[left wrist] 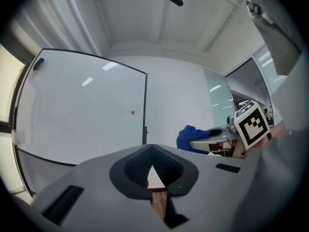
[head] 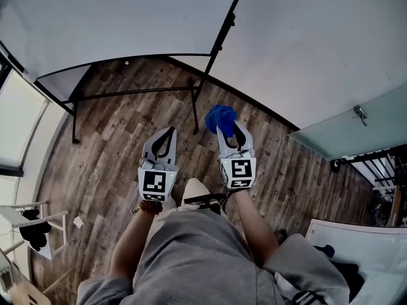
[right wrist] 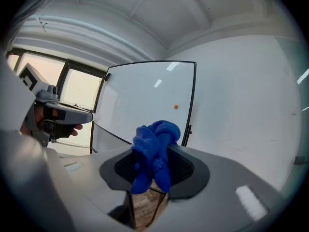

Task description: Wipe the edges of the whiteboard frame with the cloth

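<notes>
The right gripper (head: 227,132) is clenched on a crumpled blue fleecy cloth (head: 220,116). The right gripper view shows the cloth pinched firmly between the jaws, its wad bulging out past their tips. The left gripper (head: 169,132) is closed on nothing and is held just beside the right one over the wood-plank floor (head: 108,151). The large white whiteboard (head: 95,18) stands ahead, and the cloth is not touching its thin black frame (head: 219,40). To wipe well, I judge the wad should meet the near upright edge squarely, covering the strip's front and side, then slide along it in one steady pass, gripped tightly enough that the cloth cannot drag out
</notes>
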